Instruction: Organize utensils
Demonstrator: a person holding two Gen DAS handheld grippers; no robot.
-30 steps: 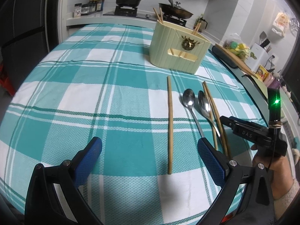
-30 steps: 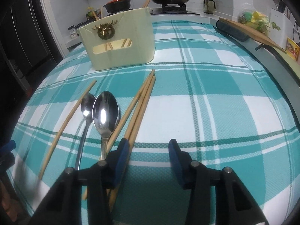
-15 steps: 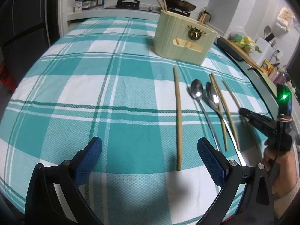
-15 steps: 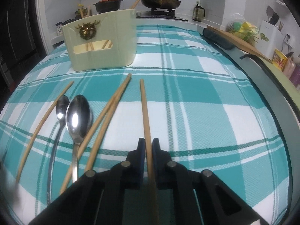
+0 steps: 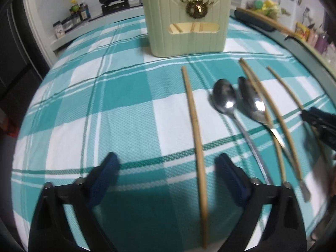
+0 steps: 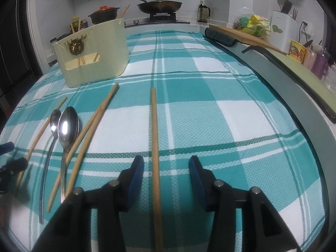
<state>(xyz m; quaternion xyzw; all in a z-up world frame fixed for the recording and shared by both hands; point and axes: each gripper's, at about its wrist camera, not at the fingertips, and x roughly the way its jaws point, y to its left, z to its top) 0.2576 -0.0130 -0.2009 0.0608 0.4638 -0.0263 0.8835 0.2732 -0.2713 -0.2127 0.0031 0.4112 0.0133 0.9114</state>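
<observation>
Right wrist view gives me no readable writing, only my right gripper (image 6: pixel 166 168) angled down, jaws opening around a chopstick (image 6: pixel 155 142) lying untouched on the checked desk (image 6: pixel 210 115), while my left gripper (image 5: pixel 167 168) closes, apart, over another chopstick (image 5: pixel 196 136) beside two spoons (image 5: pixel 225 103).

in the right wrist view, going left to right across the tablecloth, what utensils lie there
lone bamboo chopstick at far left → smaller steel spoon → larger steel spoon → pair of bamboo chopsticks lying together → single bamboo chopstick between the opening jaws of the right gripper
</observation>
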